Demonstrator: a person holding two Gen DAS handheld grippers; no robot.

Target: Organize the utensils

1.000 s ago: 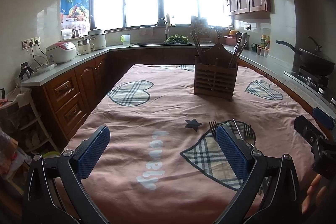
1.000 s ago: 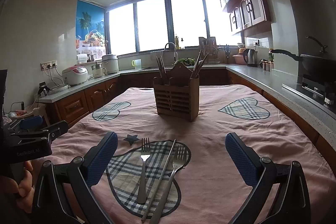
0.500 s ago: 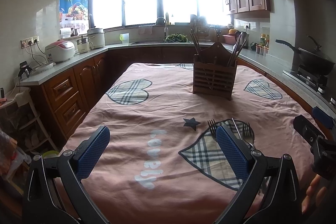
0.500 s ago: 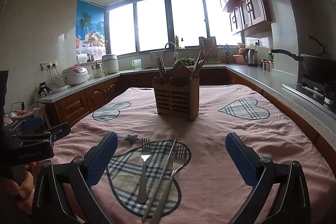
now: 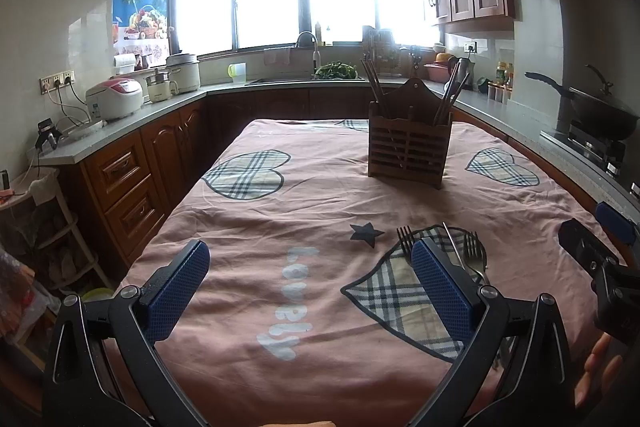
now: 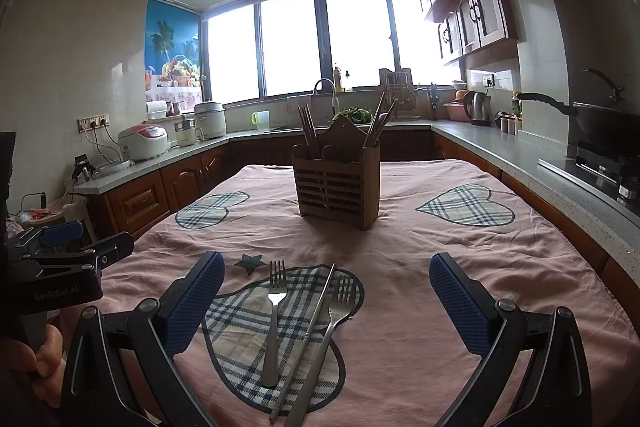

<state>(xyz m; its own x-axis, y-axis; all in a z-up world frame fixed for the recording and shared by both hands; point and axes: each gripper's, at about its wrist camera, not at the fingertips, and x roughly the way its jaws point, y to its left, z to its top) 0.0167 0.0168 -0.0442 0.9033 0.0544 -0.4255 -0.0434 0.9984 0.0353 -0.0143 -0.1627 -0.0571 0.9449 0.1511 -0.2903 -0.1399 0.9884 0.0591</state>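
I'm holding both grippers wide apart w/ nothing between the pads: left gripper hovering over the pink cloth near the bench's front edge, right gripper hovering just over the cutlery.

Three loose pcs are lying on the plaid heart patch, toward the front edge: a short fork on the left, a thin metal stick (chopstick or skewer, can't tell) crossing diagonally, and a longer fork partly under it, tines pointing to the far edge. The wooden holder is standing mid-bench, closer to the far edge, sticks already poking out of both end slots.

Judging the likely step: picking one pc and dropping it in the holder. To do it well I'm thinking the short fork, since it's lying apart from the other two; pinching across the narrow handle, pads square. The stick is resting on the long fork, so lifting either could drag the other.

Materials: cutlery is smooth, shiny steel, flat & low on soft wrinkled fabric, so probably slippery & hard to get under. Pads are blue, textured rubber. Holder is slatted brown wood, box-shaped, narrow top openings.
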